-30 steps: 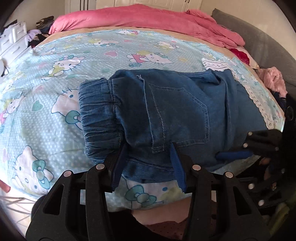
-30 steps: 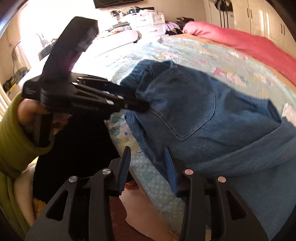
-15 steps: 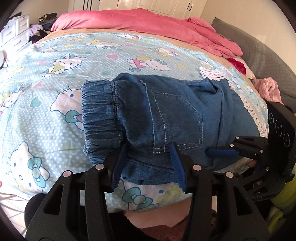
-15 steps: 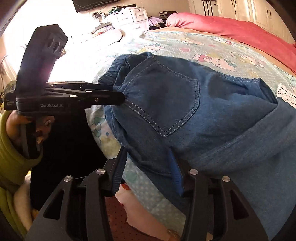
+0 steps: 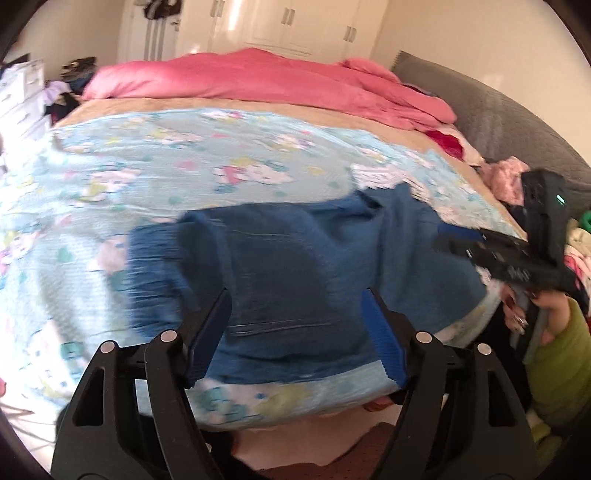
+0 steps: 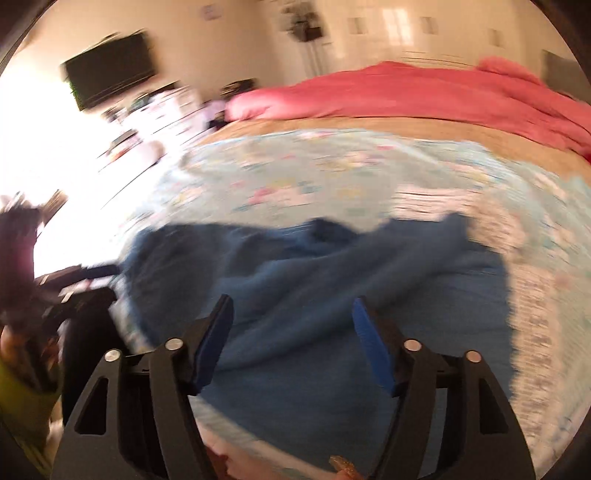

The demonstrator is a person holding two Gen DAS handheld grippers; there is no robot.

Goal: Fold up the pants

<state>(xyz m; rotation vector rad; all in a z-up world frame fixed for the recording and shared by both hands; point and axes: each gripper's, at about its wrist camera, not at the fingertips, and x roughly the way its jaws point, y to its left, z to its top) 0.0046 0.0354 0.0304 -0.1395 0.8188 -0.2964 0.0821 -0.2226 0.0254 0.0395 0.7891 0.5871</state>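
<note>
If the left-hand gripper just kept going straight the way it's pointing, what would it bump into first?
Most likely the blue denim pants: they lie on the bed directly ahead of the open left gripper. The picture is blurred, so the depth is uncertain.

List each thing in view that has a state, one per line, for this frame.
left gripper: open, holding nothing
right gripper: open, holding nothing
jeans: folded, lying on the bed sheet, released
bed sheet: spread over the bed
pink duvet: bunched at the far side
wardrobe doors: closed
</note>
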